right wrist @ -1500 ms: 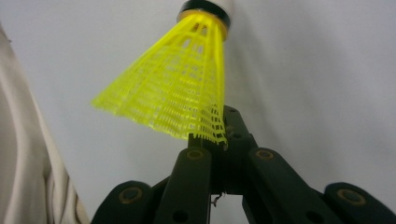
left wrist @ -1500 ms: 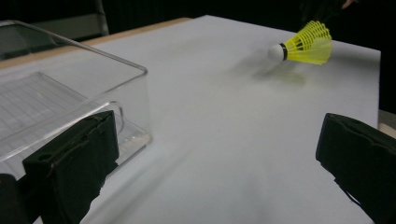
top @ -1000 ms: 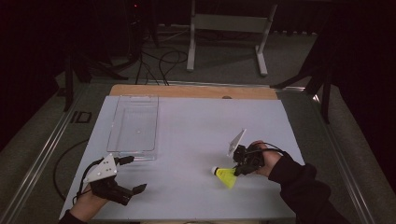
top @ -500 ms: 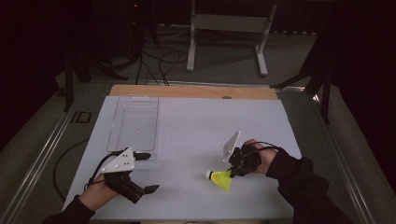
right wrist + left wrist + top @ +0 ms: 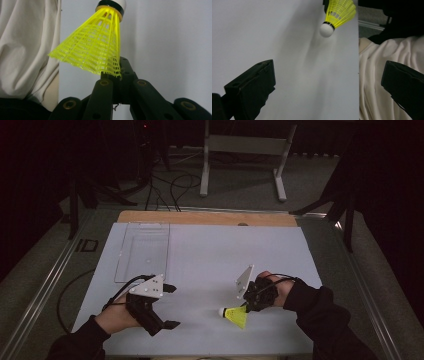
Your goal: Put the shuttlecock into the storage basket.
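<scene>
Two grippers work over the white table (image 5: 200,270). Right gripper (image 5: 248,306) clamps the skirt edge of the yellow shuttlecock (image 5: 235,316) (white cork pointing away from the jaws), just above the table's near right area. Left gripper (image 5: 167,306) stands apart, jaws wide, holding nothing.

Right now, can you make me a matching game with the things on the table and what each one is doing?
Things:
1. yellow plastic shuttlecock
2. clear plastic tray
3. left gripper
4. right gripper

States:
A. fingers wide apart, nothing between them
B. lying at the far left of the white table top
C. pinched by the edge of its skirt
D. fingers shut on the skirt

Pairs: 1-C, 2-B, 3-A, 4-D
</scene>
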Demonstrator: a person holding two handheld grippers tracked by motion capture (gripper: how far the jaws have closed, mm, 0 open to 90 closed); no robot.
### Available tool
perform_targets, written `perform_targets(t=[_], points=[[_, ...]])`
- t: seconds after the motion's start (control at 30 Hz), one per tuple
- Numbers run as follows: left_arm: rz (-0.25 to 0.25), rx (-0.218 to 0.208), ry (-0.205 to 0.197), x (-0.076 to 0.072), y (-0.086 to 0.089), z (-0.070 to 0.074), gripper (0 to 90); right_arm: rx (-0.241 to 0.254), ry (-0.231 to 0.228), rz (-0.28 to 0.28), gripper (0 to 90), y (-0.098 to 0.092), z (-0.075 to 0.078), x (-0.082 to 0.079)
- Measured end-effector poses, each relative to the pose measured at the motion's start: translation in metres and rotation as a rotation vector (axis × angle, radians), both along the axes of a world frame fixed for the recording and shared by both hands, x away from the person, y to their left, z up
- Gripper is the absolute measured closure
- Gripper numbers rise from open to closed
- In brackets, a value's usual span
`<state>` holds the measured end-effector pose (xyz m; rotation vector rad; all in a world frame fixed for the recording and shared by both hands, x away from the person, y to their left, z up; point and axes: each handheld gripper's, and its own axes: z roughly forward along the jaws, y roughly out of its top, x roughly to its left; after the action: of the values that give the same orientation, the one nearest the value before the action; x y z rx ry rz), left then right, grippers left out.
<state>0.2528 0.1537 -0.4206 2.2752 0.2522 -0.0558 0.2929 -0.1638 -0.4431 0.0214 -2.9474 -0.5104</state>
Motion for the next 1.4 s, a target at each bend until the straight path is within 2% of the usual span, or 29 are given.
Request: perform_targets(t=[0.3, 0.57, 0.7, 0.9, 1.07, 1.2, 1.4], points=[[-0.133, 0.046, -0.039, 0.012, -0.032, 0.018, 0.0, -0.001, 0.009, 0.023, 90.0, 0.004, 0.002, -0.001], [-0.214, 0.100, -0.088, 0.016, -0.063, 0.016, 0.1, 0.005, 0.010, 0.032, 90.0, 0.008, 0.004, -0.003], [-0.239, 0.108, -0.077, 0.018, -0.074, 0.010, 2.6, 0.006, 0.018, 0.038, 90.0, 0.010, 0.006, -0.003], [-0.278, 0.149, -0.045, 0.022, -0.087, 0.000, 7.1, 0.010, 0.021, 0.040, 90.0, 0.011, 0.007, -0.003], [-0.308, 0.165, -0.066, 0.021, -0.096, -0.008, 15.0, 0.014, 0.028, 0.045, 90.0, 0.012, 0.008, -0.003], [-0.321, 0.181, -0.060, 0.020, -0.102, -0.016, 23.9, 0.019, 0.028, 0.050, 90.0, 0.012, 0.009, -0.003], [-0.336, 0.177, -0.059, 0.019, -0.109, -0.025, 39.9, 0.019, 0.030, 0.043, 90.0, 0.011, 0.009, -0.003]])
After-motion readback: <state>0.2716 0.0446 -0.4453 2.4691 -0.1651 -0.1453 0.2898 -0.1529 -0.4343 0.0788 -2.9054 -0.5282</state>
